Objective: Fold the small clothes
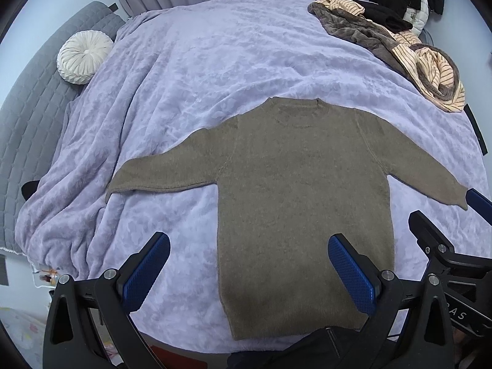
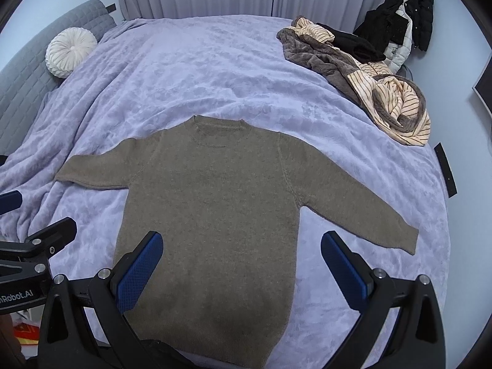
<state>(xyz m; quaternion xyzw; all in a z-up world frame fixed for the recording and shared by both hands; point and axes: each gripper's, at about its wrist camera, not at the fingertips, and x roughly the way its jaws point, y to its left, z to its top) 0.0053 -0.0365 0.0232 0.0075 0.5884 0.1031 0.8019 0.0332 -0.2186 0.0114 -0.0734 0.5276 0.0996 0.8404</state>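
A small olive-brown knit sweater (image 1: 304, 203) lies flat on the lavender blanket, collar away from me, both sleeves spread out to the sides; it also shows in the right wrist view (image 2: 215, 209). My left gripper (image 1: 249, 244) is open and empty, held above the sweater's lower left side, hem near me. My right gripper (image 2: 241, 243) is open and empty above the sweater's lower right side. The right gripper's blue finger also shows in the left wrist view (image 1: 479, 204), near the right sleeve cuff.
A lavender blanket (image 1: 215, 61) covers the bed. A pile of brown and striped clothes (image 2: 363, 77) lies at the far right. A round white cushion (image 2: 70, 51) sits far left by a grey quilted headboard (image 1: 37, 98). Dark jackets (image 2: 406, 21) hang beyond the bed.
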